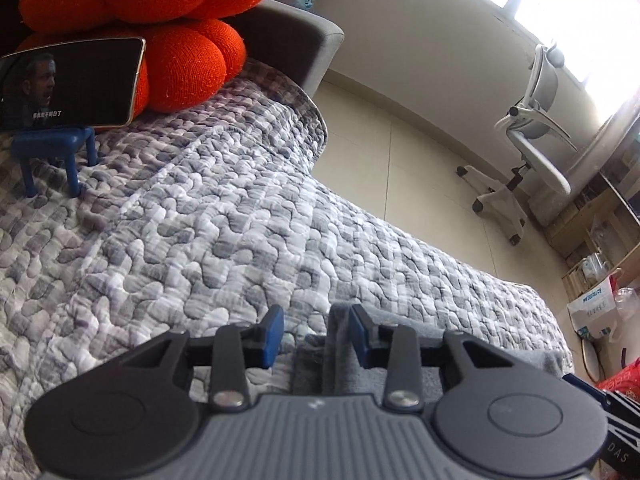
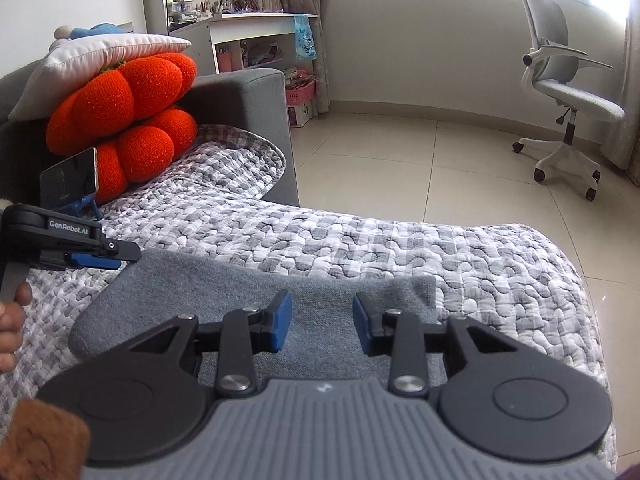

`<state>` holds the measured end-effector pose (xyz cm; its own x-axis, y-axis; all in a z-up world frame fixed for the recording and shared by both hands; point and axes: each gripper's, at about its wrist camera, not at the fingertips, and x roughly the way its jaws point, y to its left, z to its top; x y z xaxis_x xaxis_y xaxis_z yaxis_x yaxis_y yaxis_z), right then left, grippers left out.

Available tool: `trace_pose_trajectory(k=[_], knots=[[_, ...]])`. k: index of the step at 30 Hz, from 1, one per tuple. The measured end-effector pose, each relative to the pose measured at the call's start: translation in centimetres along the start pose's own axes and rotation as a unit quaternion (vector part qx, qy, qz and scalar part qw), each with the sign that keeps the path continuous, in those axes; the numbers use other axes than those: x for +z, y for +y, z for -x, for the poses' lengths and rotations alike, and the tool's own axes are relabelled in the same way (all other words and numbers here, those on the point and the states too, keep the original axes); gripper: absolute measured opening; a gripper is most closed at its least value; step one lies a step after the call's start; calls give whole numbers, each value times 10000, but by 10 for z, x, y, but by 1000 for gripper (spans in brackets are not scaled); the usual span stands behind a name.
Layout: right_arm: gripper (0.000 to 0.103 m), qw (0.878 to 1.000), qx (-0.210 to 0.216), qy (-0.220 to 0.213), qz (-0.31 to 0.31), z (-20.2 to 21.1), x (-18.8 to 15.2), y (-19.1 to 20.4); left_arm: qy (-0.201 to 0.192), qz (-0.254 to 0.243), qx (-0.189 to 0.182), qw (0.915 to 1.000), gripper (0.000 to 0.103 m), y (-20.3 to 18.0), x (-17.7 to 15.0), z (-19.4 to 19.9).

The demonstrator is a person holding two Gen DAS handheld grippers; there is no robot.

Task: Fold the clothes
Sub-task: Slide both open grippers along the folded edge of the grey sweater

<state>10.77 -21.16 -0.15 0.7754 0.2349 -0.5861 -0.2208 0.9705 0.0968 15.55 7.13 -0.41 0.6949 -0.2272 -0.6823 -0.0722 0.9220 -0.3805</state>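
Observation:
A grey knitted garment [image 2: 240, 288] lies flat on the grey-and-white quilt [image 2: 400, 248]. My right gripper [image 2: 322, 326] hovers over the garment's near part, jaws apart, with only flat cloth showing between the blue pads. My left gripper [image 2: 100, 260] sits at the garment's far left corner, held by a person's hand [image 2: 12, 320]. In the left wrist view a raised edge of the grey garment [image 1: 338, 344] stands between the jaws of the left gripper [image 1: 316, 336], close to the right pad; the left pad is clear of it.
A phone [image 1: 72, 80] leans on a blue stand [image 1: 52, 148] against orange cushions [image 2: 128, 120] at the sofa's far end. The quilt's edge drops to a tiled floor [image 2: 400, 160]. An office chair [image 2: 568, 92] stands near the window.

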Motion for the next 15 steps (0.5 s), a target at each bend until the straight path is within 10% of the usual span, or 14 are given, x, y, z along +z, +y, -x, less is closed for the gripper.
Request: trace_pose_trajectory(k=[15], knots=[[38, 9992, 249, 226, -222, 8, -4, 4, 428, -223, -276, 9985, 40, -18, -29, 19]])
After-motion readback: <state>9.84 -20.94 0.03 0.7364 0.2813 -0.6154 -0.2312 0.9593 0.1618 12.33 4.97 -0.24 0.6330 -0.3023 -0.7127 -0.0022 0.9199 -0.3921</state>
